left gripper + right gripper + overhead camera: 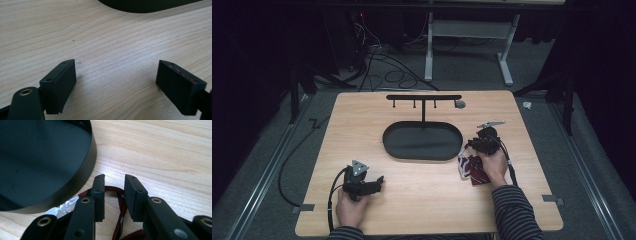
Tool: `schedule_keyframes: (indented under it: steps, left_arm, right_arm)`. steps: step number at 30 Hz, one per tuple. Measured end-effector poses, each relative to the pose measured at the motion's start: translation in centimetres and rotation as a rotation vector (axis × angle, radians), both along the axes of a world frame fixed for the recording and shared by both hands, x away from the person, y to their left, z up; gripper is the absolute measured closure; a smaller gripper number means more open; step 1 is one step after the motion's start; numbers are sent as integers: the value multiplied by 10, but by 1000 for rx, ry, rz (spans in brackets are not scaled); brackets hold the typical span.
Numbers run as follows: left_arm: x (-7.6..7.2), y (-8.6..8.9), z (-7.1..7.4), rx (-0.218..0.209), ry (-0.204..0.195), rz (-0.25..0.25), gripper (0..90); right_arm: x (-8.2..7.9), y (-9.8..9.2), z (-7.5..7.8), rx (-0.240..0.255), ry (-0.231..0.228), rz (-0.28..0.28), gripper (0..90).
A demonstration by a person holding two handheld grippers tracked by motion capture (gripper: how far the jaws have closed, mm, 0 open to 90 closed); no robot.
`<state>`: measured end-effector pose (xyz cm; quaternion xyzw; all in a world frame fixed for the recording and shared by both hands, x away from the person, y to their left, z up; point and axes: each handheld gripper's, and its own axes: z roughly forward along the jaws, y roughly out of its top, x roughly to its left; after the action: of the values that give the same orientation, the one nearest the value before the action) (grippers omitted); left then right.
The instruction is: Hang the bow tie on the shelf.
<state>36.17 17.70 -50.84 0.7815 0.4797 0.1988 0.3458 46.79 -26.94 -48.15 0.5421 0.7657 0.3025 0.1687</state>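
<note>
A dark red strap with white parts [471, 170] lies bunched on the wooden table [422, 200], just right of the black oval tray [422, 157]. My right gripper [471, 148] hovers low over it, tips toward the tray. In the right gripper view, a loop of the red strap [113, 188] lies between the jaws of the right gripper [114, 182]. The jaws stand narrowly apart with a gap on each side, and a white plastic clip [63, 207] sits by the tray wall [75, 182]. My left gripper [379, 182] rests at the front left, open and holding nothing [116, 80].
A black T-shaped rack with small hooks [423, 97] rises from the tray's far side. The tray's edge [140, 6] shows ahead of the left gripper. Cables trail from both grippers toward the table's front. Beyond the table are a grey floor, cables and a white frame.
</note>
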Motion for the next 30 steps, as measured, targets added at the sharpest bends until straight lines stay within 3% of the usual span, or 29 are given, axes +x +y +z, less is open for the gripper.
schedule_keyframes:
  steps: [8,13,20,26,30]
  left_arm:
    - [0,0,0,0,0,0,169]
    - [0,0,0,0,0,0,169]
    - [0,0,0,0,0,0,168]
    - [0,0,0,0,0,0,169]
    - [0,0,0,0,0,0,169]
  right_arm:
    - [1,0,-2,-15,4,-1,725]
    - [-1,0,3,-26,-24,-1,719]
    - [2,-3,-3,-34,2,-21,706]
    - [2,-1,-6,-69,8,-5,873]
    - [1,2,-6,-102,-4,11,900]
